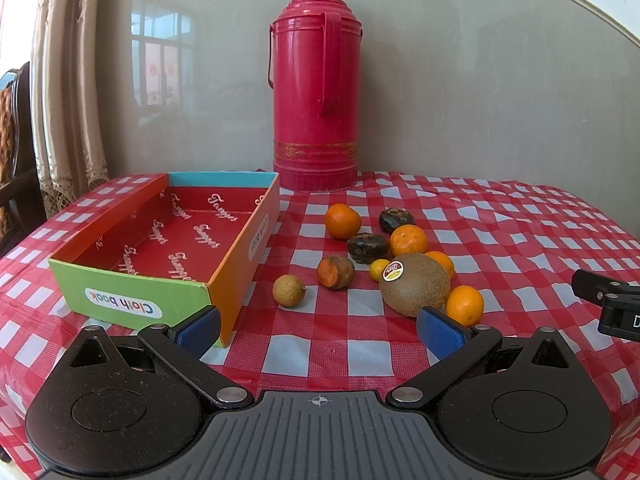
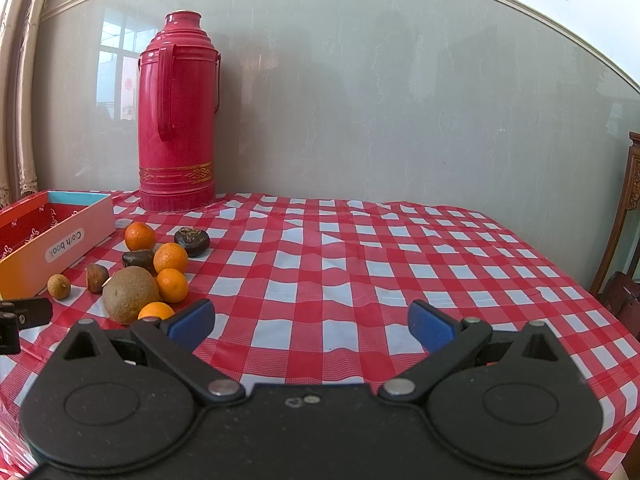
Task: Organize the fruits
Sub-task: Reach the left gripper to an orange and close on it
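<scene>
An open, empty cardboard box (image 1: 136,292) with a red inside sits at the left; it also shows in the right wrist view (image 2: 60,246). Right of it lies a cluster of fruit: a brown kiwi (image 1: 414,289) with a sticker, several oranges (image 1: 342,221), two dark fruits (image 1: 367,248), a half-orange brown fruit (image 1: 335,272) and a small tan longan (image 1: 289,290). The kiwi also shows in the right wrist view (image 2: 130,294). My left gripper (image 1: 320,330) is open and empty, just short of the fruit. My right gripper (image 2: 310,324) is open and empty, to the right of the cluster.
A tall red thermos (image 1: 316,92) stands at the back by the wall, behind the fruit. The table has a red-and-white checked cloth (image 2: 360,264). A wooden chair (image 2: 624,232) stands at the far right. The right gripper's tip (image 1: 608,300) shows at the left view's right edge.
</scene>
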Tool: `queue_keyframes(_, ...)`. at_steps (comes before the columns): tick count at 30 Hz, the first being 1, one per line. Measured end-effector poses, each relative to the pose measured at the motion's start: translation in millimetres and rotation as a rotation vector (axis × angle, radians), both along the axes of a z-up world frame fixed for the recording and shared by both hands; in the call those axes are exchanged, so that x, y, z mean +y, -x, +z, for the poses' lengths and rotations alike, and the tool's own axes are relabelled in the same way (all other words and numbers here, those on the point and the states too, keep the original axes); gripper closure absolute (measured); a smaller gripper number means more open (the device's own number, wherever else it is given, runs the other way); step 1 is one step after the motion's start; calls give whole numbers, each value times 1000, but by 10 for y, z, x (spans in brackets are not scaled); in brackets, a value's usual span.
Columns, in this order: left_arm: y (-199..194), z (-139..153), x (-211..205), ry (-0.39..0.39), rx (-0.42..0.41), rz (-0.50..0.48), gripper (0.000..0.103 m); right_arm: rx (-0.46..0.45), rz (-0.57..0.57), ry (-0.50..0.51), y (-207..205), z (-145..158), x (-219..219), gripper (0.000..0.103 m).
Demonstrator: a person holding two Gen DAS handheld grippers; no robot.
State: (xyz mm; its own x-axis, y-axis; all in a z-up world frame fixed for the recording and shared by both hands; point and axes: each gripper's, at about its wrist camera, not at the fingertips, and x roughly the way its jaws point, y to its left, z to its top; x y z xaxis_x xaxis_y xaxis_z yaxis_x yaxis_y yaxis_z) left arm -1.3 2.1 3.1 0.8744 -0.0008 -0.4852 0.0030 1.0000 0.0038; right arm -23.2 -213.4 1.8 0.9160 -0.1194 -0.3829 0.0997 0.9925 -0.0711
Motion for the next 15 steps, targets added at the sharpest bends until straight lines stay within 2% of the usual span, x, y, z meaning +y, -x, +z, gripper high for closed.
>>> queue_keyframes(5,-3,17,29,18,10,34,0,-1,-1,1,-3,0,0,6)
queue_keyframes(9,2,24,42,56,11,22,0,-6,-3,1,3,4,-5,6)
queue_keyframes(15,-42,-34,-166,63,34,-50,0,-12,-28,4,-35,13,-54,6)
